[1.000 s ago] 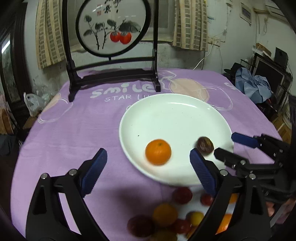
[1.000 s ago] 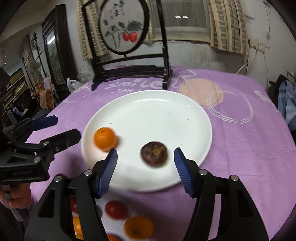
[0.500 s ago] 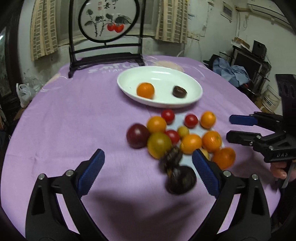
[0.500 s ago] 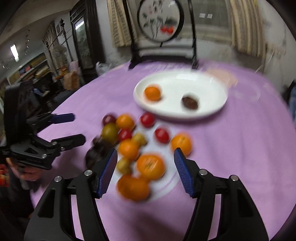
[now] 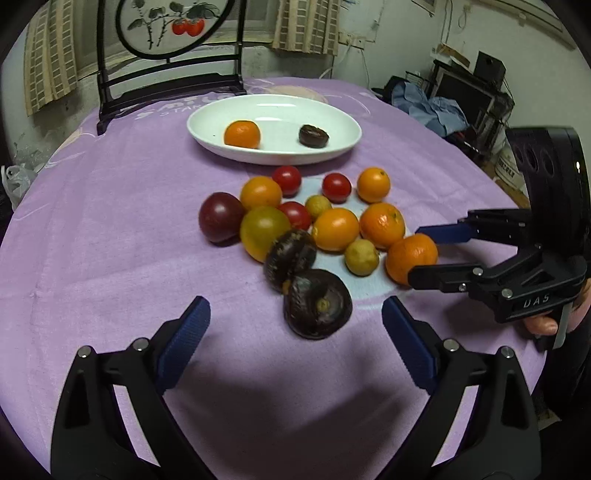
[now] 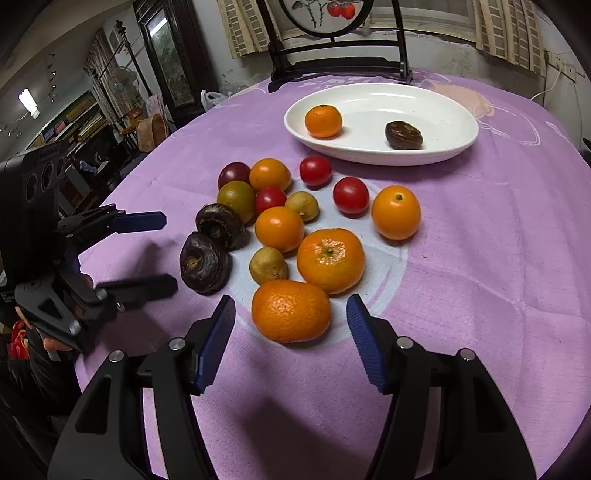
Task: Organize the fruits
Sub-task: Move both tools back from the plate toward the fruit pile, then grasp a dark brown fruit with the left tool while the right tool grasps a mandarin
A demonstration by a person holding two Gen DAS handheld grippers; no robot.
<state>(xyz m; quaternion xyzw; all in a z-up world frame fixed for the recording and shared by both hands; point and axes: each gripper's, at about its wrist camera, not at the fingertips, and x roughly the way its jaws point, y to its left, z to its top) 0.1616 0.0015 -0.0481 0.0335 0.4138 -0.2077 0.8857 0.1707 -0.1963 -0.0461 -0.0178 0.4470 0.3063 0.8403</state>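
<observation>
A white plate (image 5: 343,122) (image 6: 454,110) at the far side of the purple table holds an orange (image 5: 242,134) (image 6: 323,120) and a dark mangosteen (image 5: 313,135) (image 6: 403,135). Nearer lies a pile of several oranges, red tomatoes, small green-yellow fruits and dark mangosteens. My left gripper (image 5: 295,347) is open and empty just short of the nearest mangosteen (image 5: 317,303) (image 6: 202,262). My right gripper (image 6: 291,341) is open and empty, its fingers either side of the nearest orange (image 6: 291,311) (image 5: 411,257).
A dark wooden stand with a round painted screen (image 5: 170,22) (image 6: 332,11) stands behind the plate. A dark purple plum (image 5: 221,218) lies at the pile's left edge. Furniture and clutter surround the table.
Both grippers have pulled back from the plate, where each had been close over a fruit. They now sit low by the near edge of the fruit pile, still open.
</observation>
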